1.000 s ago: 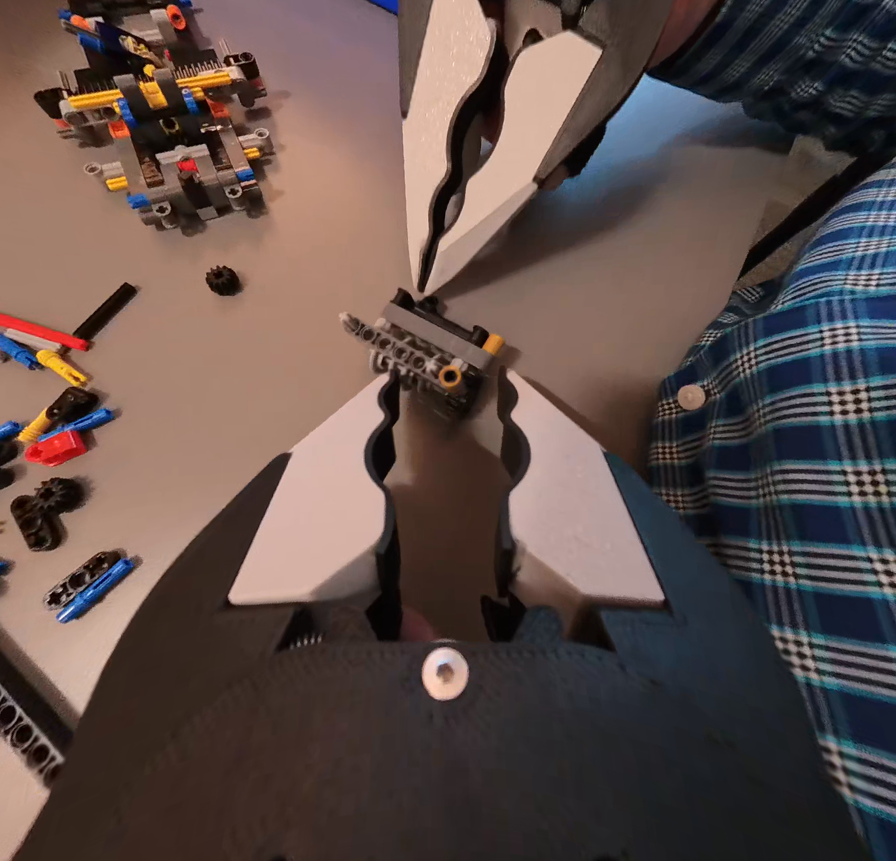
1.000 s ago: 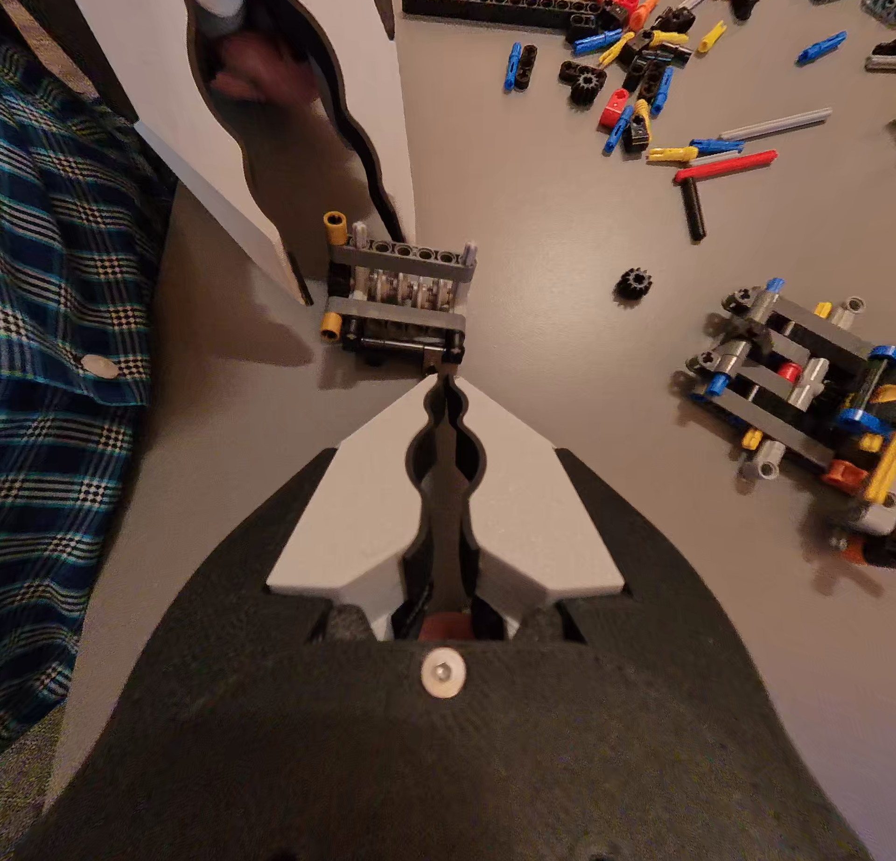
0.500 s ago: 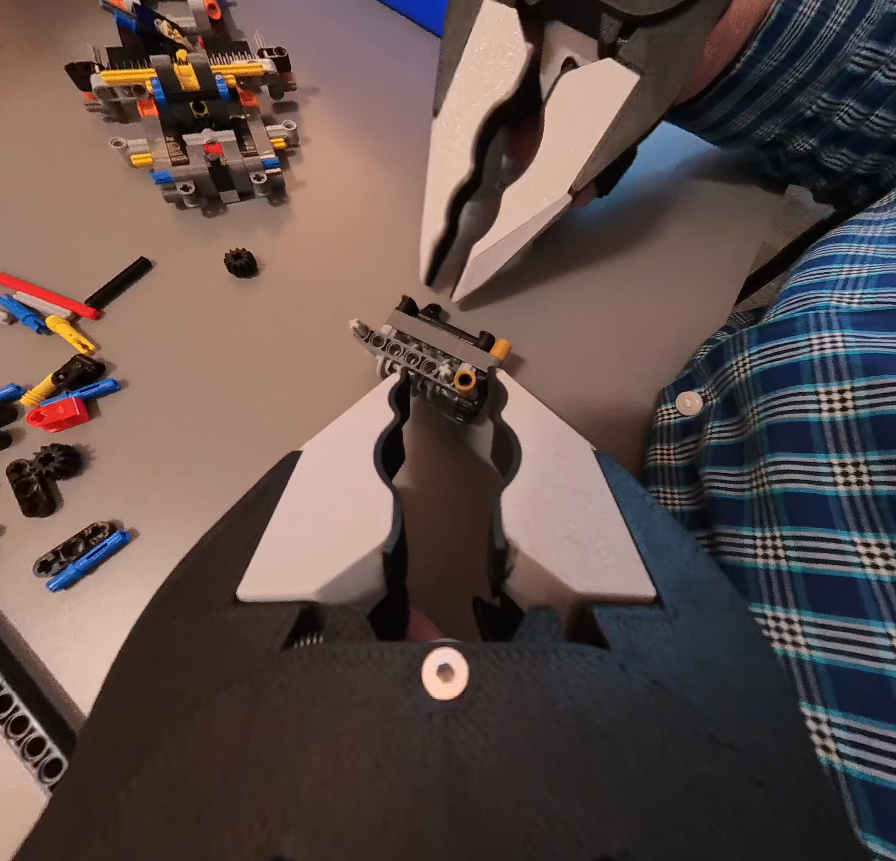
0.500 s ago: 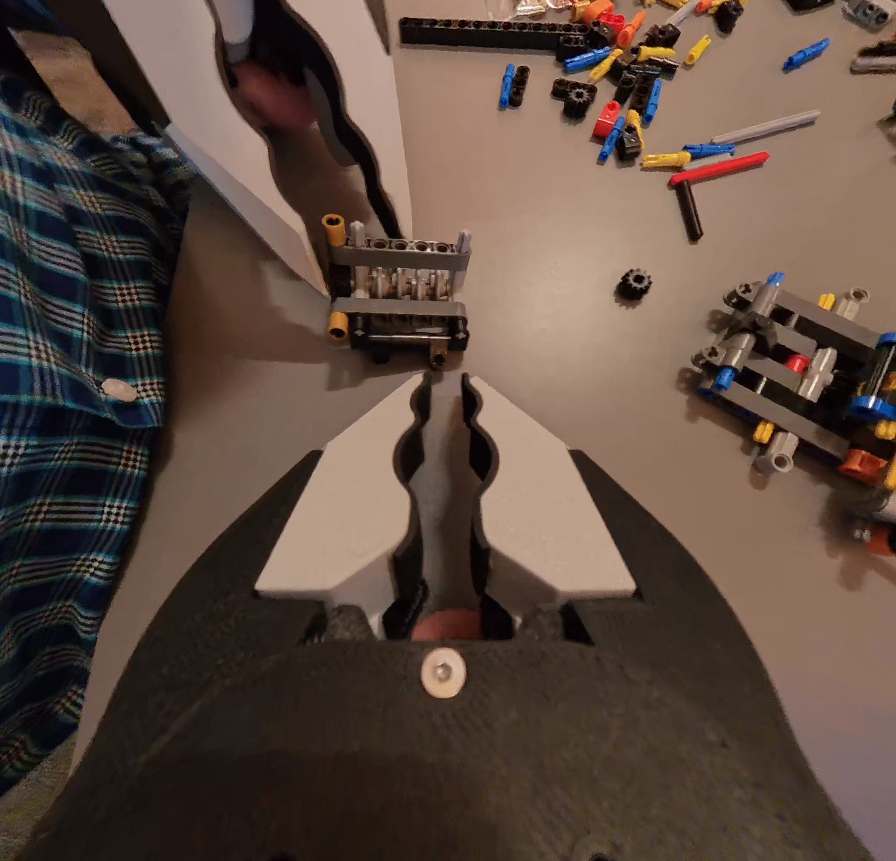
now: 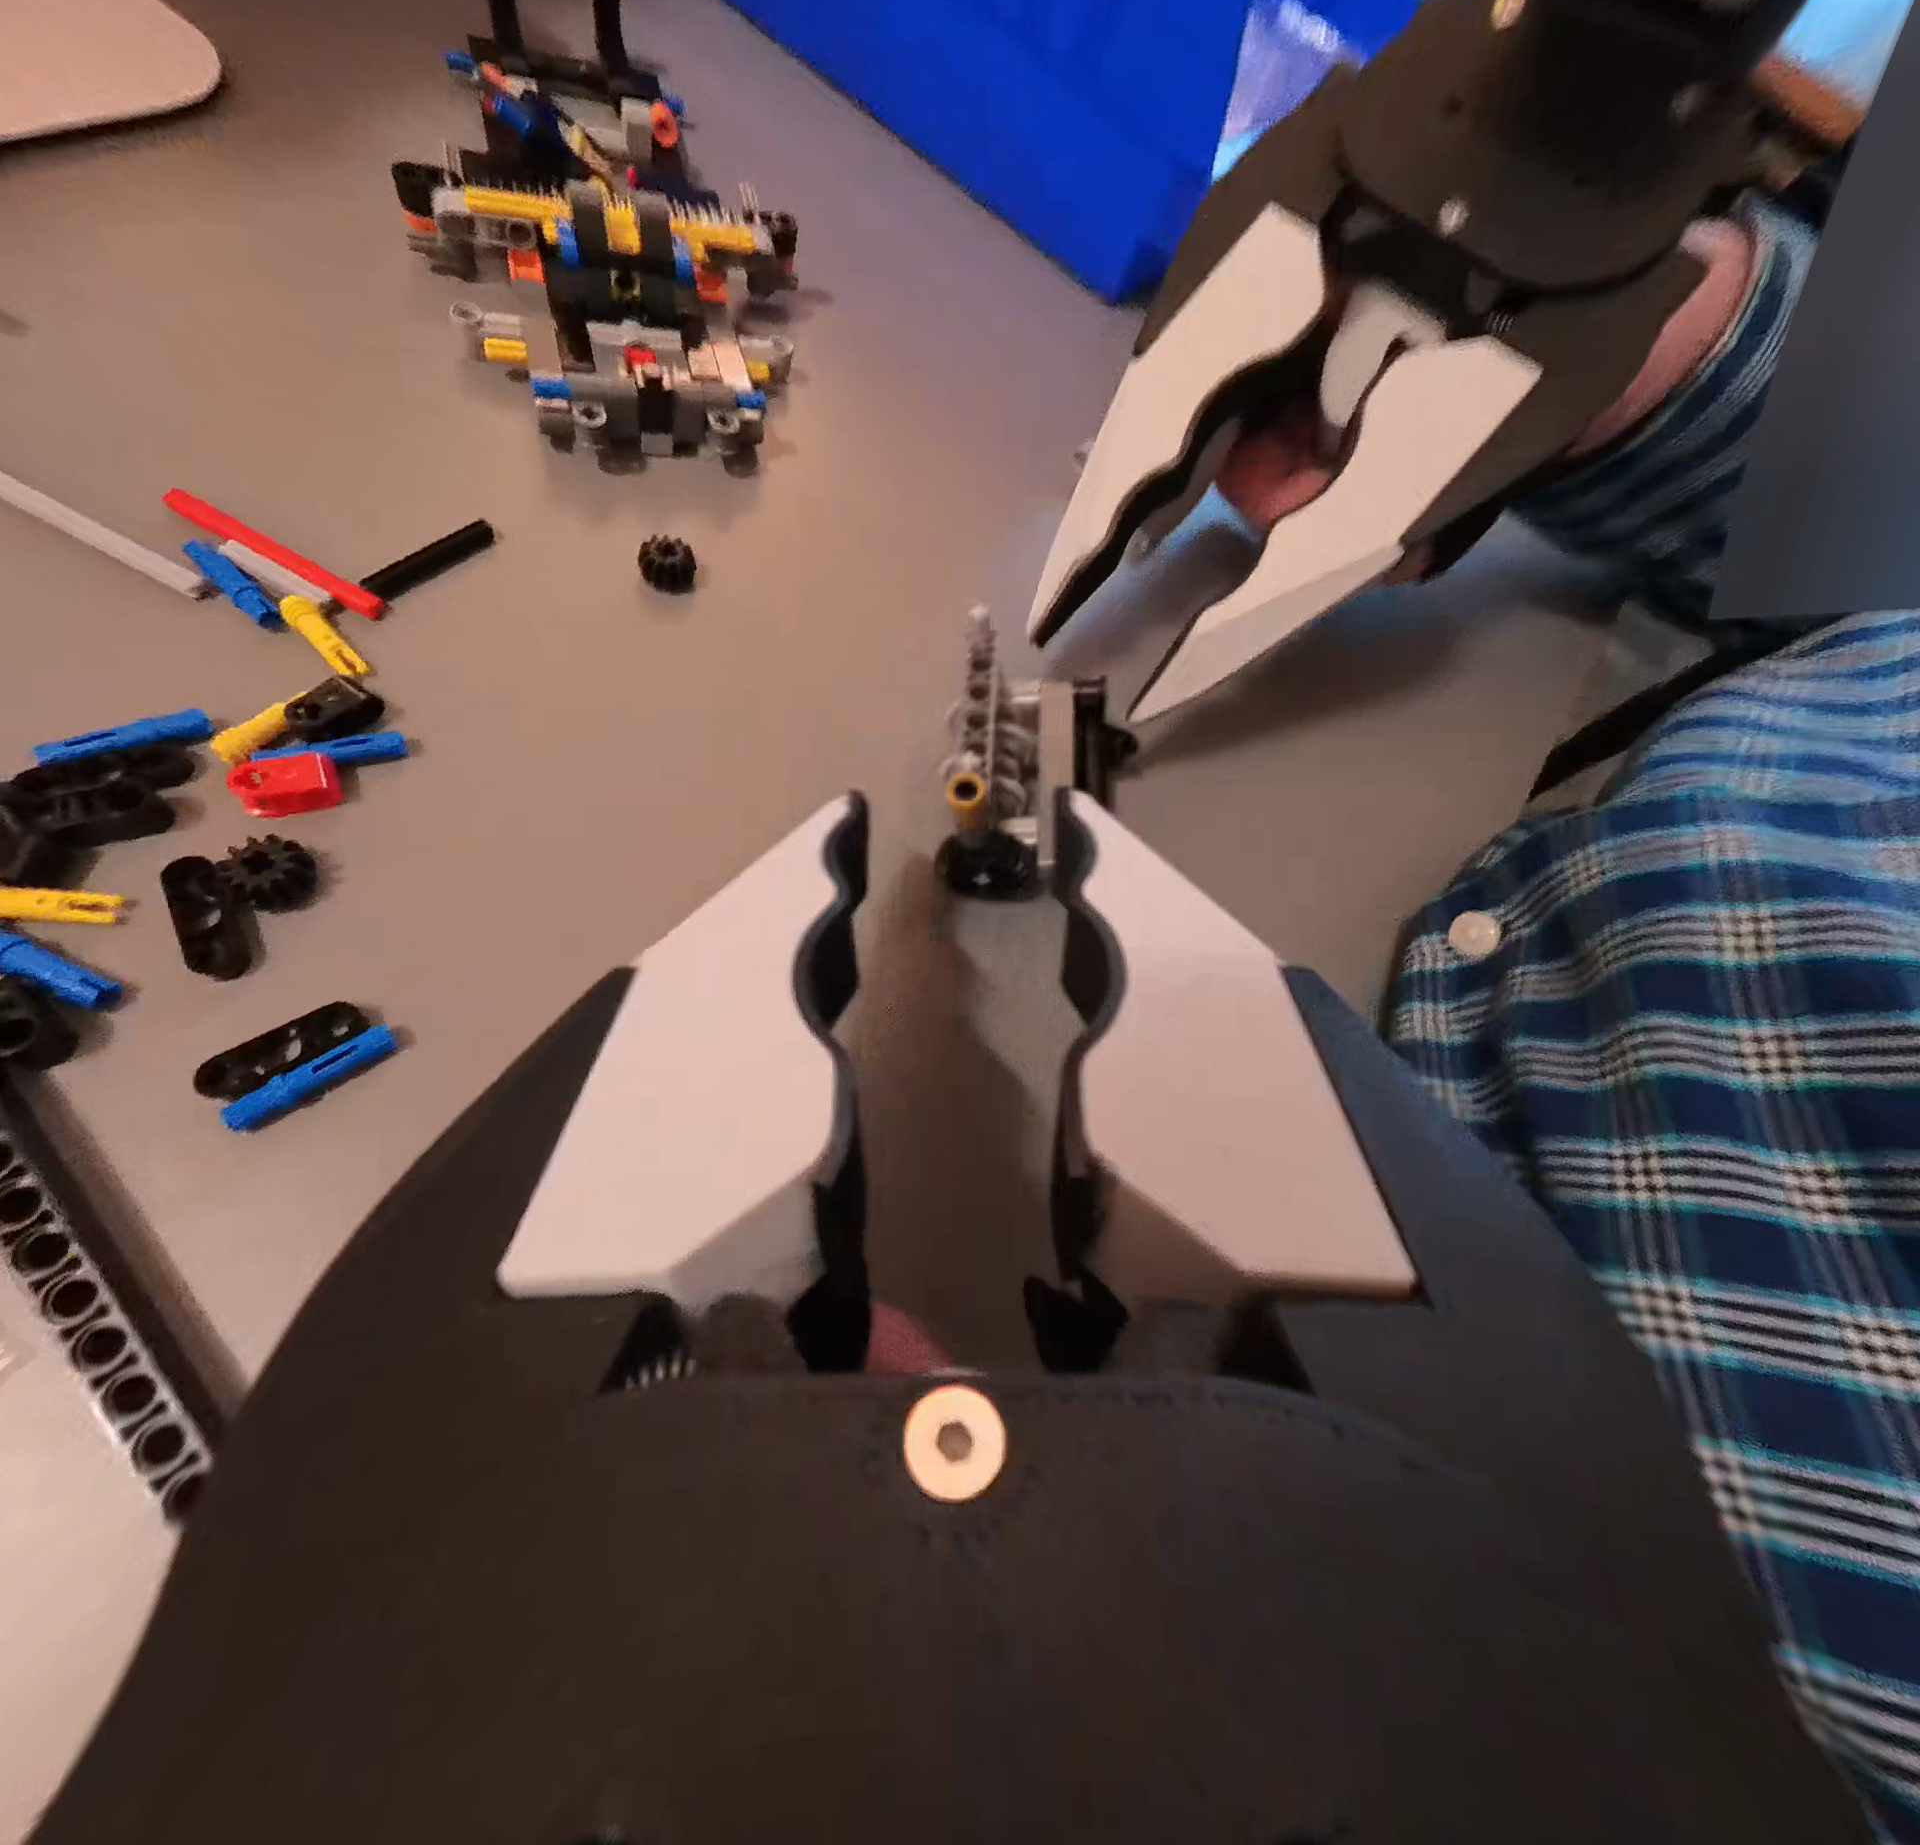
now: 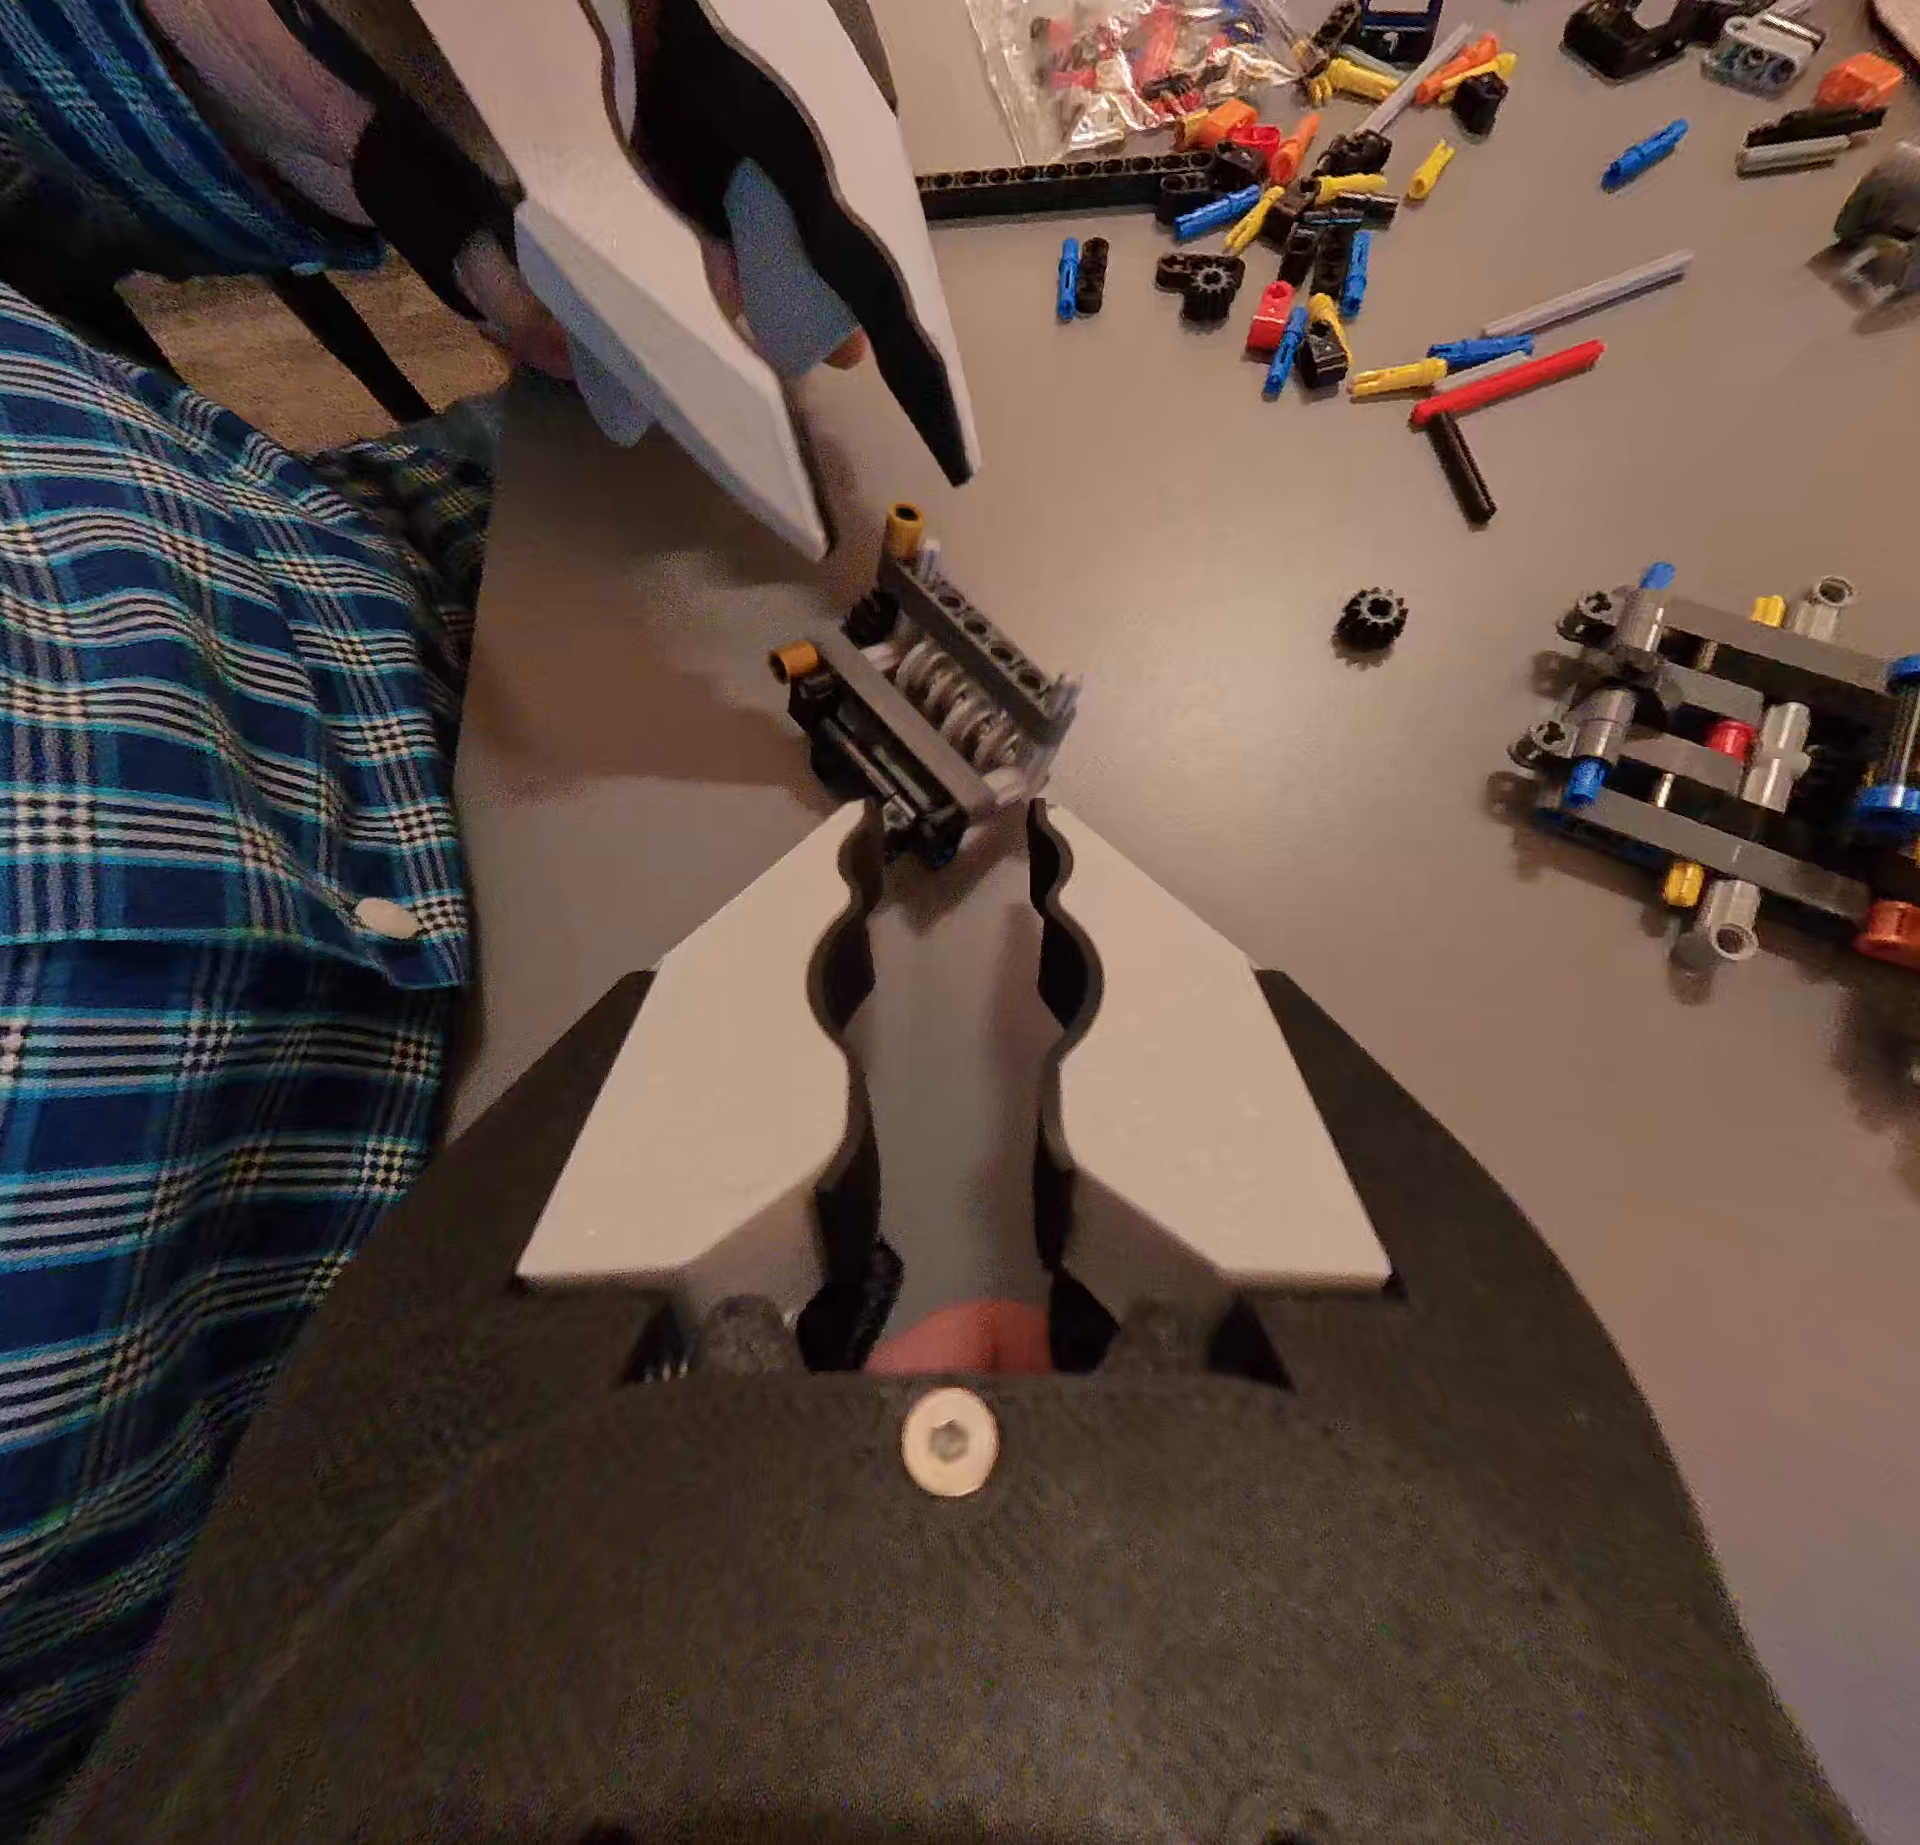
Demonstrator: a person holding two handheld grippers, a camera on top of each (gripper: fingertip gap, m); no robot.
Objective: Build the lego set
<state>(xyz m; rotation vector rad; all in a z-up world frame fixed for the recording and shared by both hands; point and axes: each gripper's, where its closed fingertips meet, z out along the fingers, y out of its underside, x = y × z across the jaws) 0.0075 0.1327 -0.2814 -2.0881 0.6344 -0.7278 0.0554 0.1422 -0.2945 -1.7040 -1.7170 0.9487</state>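
Sitting on the grey surface (image 6: 1247, 860) between both parted, empty tools, left hand-held gripper (image 5: 961, 819) and right hand-held gripper (image 6: 951, 824), the small sub-assembly (image 6: 925, 689) looks light, rigid but pop-apart, best pinched across its grey side beams; no legible writing shows.

On the bench (image 6: 1195, 964) stand two built Lego assemblies: a small grey one (image 6: 925, 694) near the middle and a larger one (image 6: 1725, 767) at the right. One lone black gear (image 6: 1370, 617) lies between them. Far off lie one red axle (image 6: 1507, 397), one long black beam (image 6: 1039, 185) and one clear bag of parts (image 6: 1122, 39). The many loose pins in the far pile are too crowded to count.
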